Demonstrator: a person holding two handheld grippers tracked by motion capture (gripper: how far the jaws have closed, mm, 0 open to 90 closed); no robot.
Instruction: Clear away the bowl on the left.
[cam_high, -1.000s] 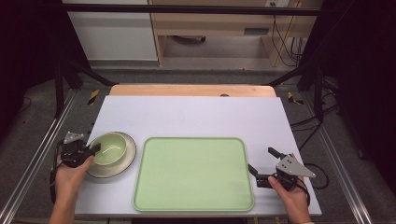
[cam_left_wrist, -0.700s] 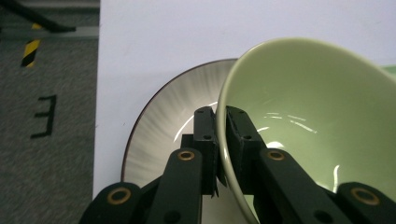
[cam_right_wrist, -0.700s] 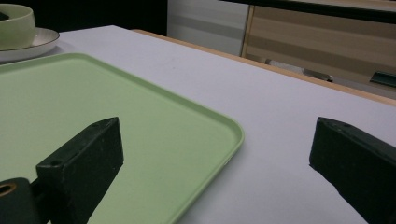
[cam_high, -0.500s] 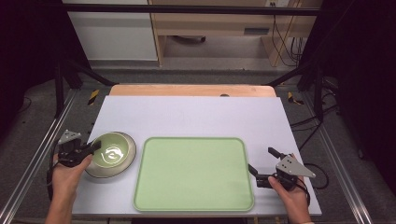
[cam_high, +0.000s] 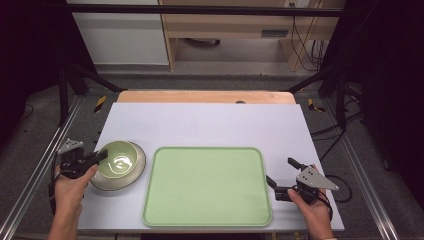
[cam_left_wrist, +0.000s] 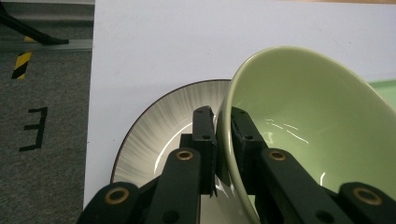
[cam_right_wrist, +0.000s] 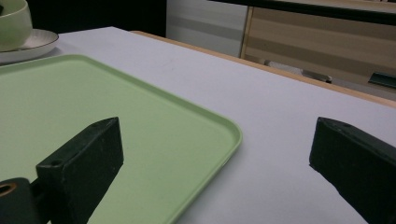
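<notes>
— Where is the green bowl (cam_high: 118, 158)?

— At the table's eight o'clock, tipped up toward three o'clock on a striped plate (cam_high: 131, 176), nothing inside it. The left gripper (cam_high: 99, 157) pinches its near rim.

— And a second ago?

— It sat level. The right gripper (cam_high: 280, 172), jaws spread, rests beside the bare green tray (cam_high: 207, 186).

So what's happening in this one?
A person works two grippers at a table. The left gripper is shut on the rim of a green bowl, which is tilted on a plate. The right gripper waits open by the right edge of an empty green tray.
</notes>
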